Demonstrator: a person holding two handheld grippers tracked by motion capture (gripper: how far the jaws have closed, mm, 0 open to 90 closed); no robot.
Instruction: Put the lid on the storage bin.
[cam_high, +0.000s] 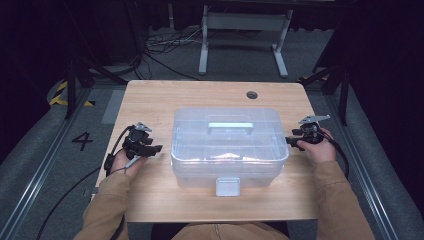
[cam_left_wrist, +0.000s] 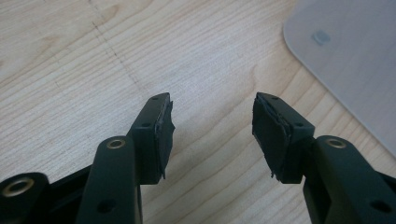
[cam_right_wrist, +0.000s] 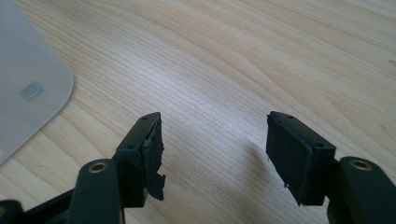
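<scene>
Fingers, left gripper (cam_left_wrist: 212, 121): apart, nothing between them, bare wood of the surface (cam_left_wrist: 93, 70) showing in the gap; black pads (cam_left_wrist: 164, 135) worn and ragged at the edges.
Fingers, right gripper (cam_right_wrist: 215, 144): apart, nothing between them, wood grain in the gap; the pad on the left finger is torn at its lower end.
Left gripper, high view (cam_high: 142, 142): just off the left side of the box (cam_high: 227, 145), held in the person's left hand (cam_high: 125, 161), pointing toward the box but apart from it.
Right gripper, high view (cam_high: 305, 135): at the right side of the box, fingertips very close to its wall; whether they touch it cannot be told; held in the right hand (cam_high: 320, 147).
Box: clear plastic, lid on, standing mid-surface, nearer the front edge than the back; grey handle (cam_high: 230, 126) lying flat on the lid; grey latch (cam_high: 227, 186) on the front wall.
Box in the left gripper view (cam_left_wrist: 350, 60): a rounded corner at the upper right, apart from the fingers.
Box in the right gripper view (cam_right_wrist: 28, 79): a rounded corner at the left edge, apart from the fingers.
Surface: light wood, with a round hole (cam_high: 252, 94) near the back right corner.
Sleeves: tan, entering from the front edge.
</scene>
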